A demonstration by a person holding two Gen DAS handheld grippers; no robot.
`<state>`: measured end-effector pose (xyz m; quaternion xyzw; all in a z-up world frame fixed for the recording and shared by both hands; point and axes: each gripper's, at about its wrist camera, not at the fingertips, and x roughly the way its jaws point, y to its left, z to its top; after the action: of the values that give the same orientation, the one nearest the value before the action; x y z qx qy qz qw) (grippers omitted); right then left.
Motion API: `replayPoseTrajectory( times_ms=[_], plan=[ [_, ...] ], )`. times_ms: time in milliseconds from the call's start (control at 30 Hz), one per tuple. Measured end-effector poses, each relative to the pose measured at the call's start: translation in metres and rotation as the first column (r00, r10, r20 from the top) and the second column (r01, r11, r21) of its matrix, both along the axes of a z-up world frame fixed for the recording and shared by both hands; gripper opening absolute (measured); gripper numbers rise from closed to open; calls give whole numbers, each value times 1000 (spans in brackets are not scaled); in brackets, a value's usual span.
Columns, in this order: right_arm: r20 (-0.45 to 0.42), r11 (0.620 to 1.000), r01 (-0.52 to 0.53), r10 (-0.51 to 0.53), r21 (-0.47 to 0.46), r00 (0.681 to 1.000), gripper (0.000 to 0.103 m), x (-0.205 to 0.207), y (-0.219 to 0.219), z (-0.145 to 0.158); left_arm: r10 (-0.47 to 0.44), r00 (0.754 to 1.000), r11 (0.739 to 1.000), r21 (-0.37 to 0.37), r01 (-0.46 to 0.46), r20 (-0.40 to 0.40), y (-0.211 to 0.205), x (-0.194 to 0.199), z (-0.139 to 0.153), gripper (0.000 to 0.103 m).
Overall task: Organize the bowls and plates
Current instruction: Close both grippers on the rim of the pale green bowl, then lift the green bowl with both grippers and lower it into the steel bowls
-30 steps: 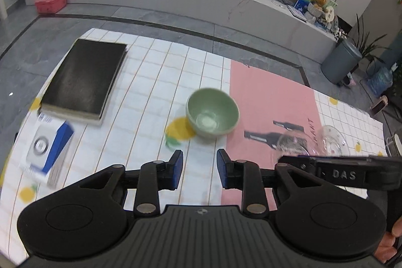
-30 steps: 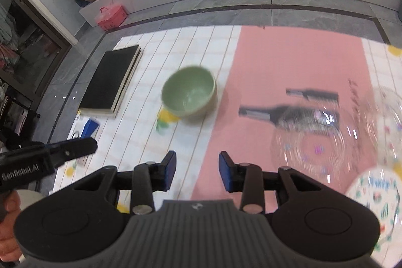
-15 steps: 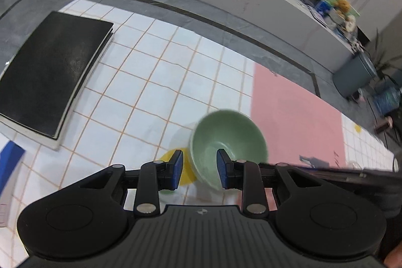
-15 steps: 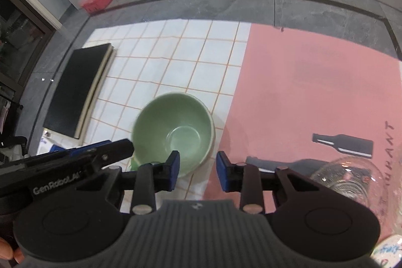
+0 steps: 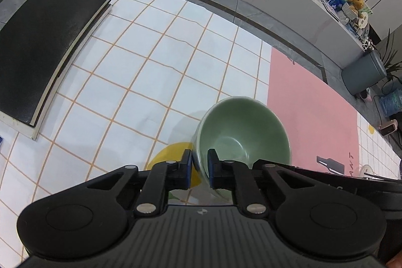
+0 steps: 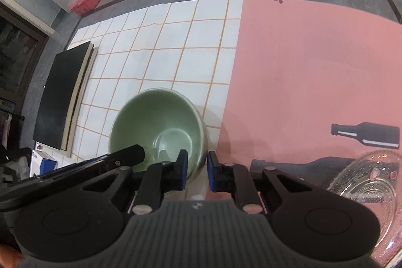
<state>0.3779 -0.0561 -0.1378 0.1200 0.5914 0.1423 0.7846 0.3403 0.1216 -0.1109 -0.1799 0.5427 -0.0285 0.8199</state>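
Note:
A pale green bowl [image 5: 241,132] sits on the tiled tablecloth beside the pink mat. My left gripper [image 5: 199,168] is shut on the bowl's near left rim, one finger inside and one outside. In the right wrist view the same green bowl [image 6: 155,124] has its right rim between the fingers of my right gripper [image 6: 197,171], whose jaws stand a little apart around the rim. A clear glass plate [image 6: 366,180] lies at the lower right on the pink mat.
A black book [image 5: 45,42] lies at the table's left, also in the right wrist view [image 6: 62,94]. A blue and white box [image 6: 45,162] sits near it. A grey bin [image 5: 364,72] stands on the floor beyond the table.
Both grippers have moved down and forward to the green bowl. The left jaws have closed onto its rim; the right jaws now straddle the opposite rim.

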Motion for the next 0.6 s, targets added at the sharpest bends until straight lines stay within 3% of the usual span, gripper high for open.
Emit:
replayPoseTrajectory(
  times_ms=[267, 600],
  plan=[
    [1, 1000, 3, -3, -21, 1000, 12, -14, 4, 16, 0, 1000, 1000, 20, 0, -3, -1, -13, 14, 12],
    [56, 1000, -6, 5, 8, 998, 11, -73, -1, 76, 35, 998, 998, 51, -38, 50, -7, -69, 76, 12]
  ],
)
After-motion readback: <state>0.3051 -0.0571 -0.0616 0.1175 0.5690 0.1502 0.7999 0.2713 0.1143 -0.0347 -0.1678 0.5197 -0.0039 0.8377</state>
